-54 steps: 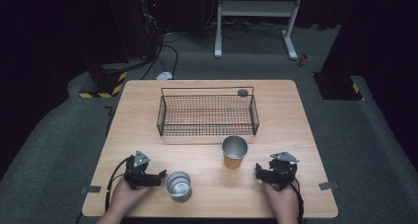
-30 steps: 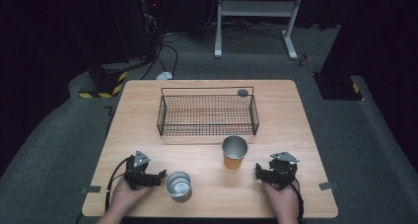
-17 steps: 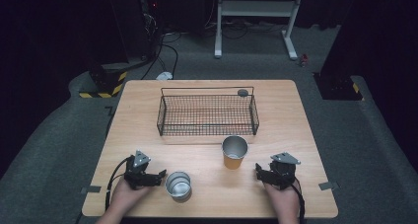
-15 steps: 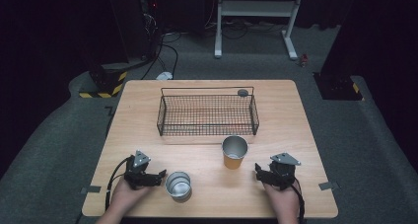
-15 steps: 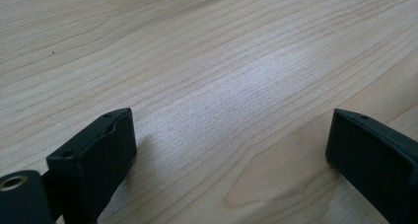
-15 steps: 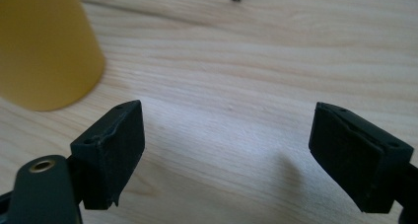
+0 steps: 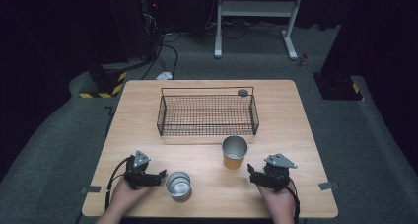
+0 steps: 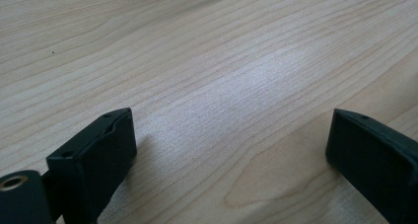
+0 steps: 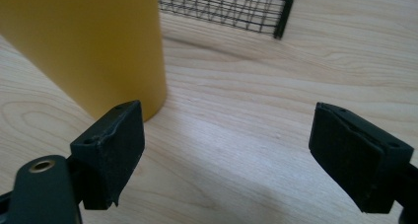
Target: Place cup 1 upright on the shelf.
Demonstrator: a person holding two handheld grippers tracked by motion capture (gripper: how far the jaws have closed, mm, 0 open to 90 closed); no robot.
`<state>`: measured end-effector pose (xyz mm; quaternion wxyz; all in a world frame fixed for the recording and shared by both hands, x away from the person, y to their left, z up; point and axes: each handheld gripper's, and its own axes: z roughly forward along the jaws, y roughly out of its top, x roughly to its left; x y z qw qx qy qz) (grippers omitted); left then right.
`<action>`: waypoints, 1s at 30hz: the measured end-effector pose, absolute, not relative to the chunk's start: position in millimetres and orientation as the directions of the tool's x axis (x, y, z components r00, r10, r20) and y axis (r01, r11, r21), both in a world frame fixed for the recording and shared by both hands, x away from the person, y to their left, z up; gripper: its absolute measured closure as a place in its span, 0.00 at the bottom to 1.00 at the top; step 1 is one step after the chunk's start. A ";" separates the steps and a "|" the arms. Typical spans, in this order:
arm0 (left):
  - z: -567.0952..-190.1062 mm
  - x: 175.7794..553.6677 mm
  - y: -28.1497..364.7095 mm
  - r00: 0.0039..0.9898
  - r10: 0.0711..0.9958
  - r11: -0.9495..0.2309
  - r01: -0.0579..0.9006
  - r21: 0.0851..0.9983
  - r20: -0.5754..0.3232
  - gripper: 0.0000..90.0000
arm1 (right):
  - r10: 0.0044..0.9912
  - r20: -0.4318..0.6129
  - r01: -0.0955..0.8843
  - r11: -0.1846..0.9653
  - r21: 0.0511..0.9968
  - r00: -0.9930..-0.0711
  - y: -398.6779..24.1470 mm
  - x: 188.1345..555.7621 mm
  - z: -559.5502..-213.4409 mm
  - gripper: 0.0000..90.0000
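Observation:
A yellow cup [image 7: 233, 154] with a shiny inside stands upright in front of the wire basket [image 7: 207, 114]. A silver cup [image 7: 178, 185] stands nearer the front edge. My left gripper [image 7: 160, 177] lies low on the table just left of the silver cup. It is open, with bare wood between its jaws in the left gripper view [image 8: 231, 150]. My right gripper [image 7: 251, 173] sits just right of the yellow cup, open and holding nothing. In the right gripper view [image 9: 226, 150] the yellow cup [image 9: 93, 41] rises just beyond the left jaw.
The black wire basket [image 9: 231, 4] stands mid-table and looks to have nothing in it. A small dark round thing [image 7: 242, 92] lies at its far right corner. A white metal stand [image 7: 256, 9] and cables sit on the dark floor beyond the wooden table [image 7: 300, 130].
My right gripper has shifted slightly left, toward the yellow cup. The left gripper and both cups have stayed in place.

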<state>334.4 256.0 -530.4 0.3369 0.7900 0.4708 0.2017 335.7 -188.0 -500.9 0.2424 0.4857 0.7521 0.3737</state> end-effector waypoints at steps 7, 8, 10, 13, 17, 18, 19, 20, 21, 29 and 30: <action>-530.4 334.5 256.0 0.476 0.880 -0.330 0.608 0.722 0.002 0.06 | 0.885 0.014 0.513 0.257 0.819 -0.466 -177.1 331.0 -497.1 0.15; -530.4 334.4 256.0 0.476 0.880 -0.330 0.608 0.722 0.002 0.06 | 0.885 0.014 0.513 0.257 0.819 -0.466 -177.1 331.0 -497.1 0.15; -530.4 334.5 256.0 0.476 0.879 -0.331 0.608 0.722 0.002 0.06 | 0.877 0.007 0.501 0.268 0.823 -0.481 -173.3 330.3 -496.2 0.15; -530.3 334.4 256.2 0.480 0.878 -0.335 0.605 0.723 0.005 0.07 | 0.871 0.009 0.496 0.271 0.825 -0.491 -169.0 329.5 -495.4 0.15; -530.3 334.3 256.1 0.480 0.878 -0.334 0.605 0.723 0.005 0.07 | 0.865 0.007 0.488 0.276 0.828 -0.501 -164.2 328.8 -494.1 0.15; -530.2 334.3 256.2 0.480 0.877 -0.335 0.606 0.722 0.005 0.07 | 0.865 0.013 0.489 0.270 0.829 -0.501 -161.7 328.4 -493.6 0.15; -530.3 334.3 256.1 0.479 0.878 -0.335 0.605 0.723 0.005 0.07 | 0.860 0.016 0.483 0.271 0.832 -0.510 -158.4 328.5 -493.0 0.14; -530.3 334.4 256.2 0.480 0.877 -0.335 0.605 0.723 0.005 0.07 | 0.857 0.013 0.478 0.275 0.834 -0.515 -156.4 328.8 -492.9 0.14; -530.3 334.4 256.2 0.480 0.877 -0.335 0.604 0.723 0.006 0.07 | 0.855 0.012 0.475 0.276 0.836 -0.518 -154.0 329.0 -492.7 0.13; -530.4 334.2 256.0 0.478 0.878 -0.332 0.606 0.723 0.002 0.07 | 0.843 0.008 0.434 0.268 0.860 -0.537 -141.8 333.6 -491.8 0.08; -530.3 334.3 256.1 0.481 0.877 -0.335 0.604 0.723 0.004 0.07 | 0.845 0.005 0.433 0.269 0.860 -0.535 -140.5 334.5 -491.4 0.08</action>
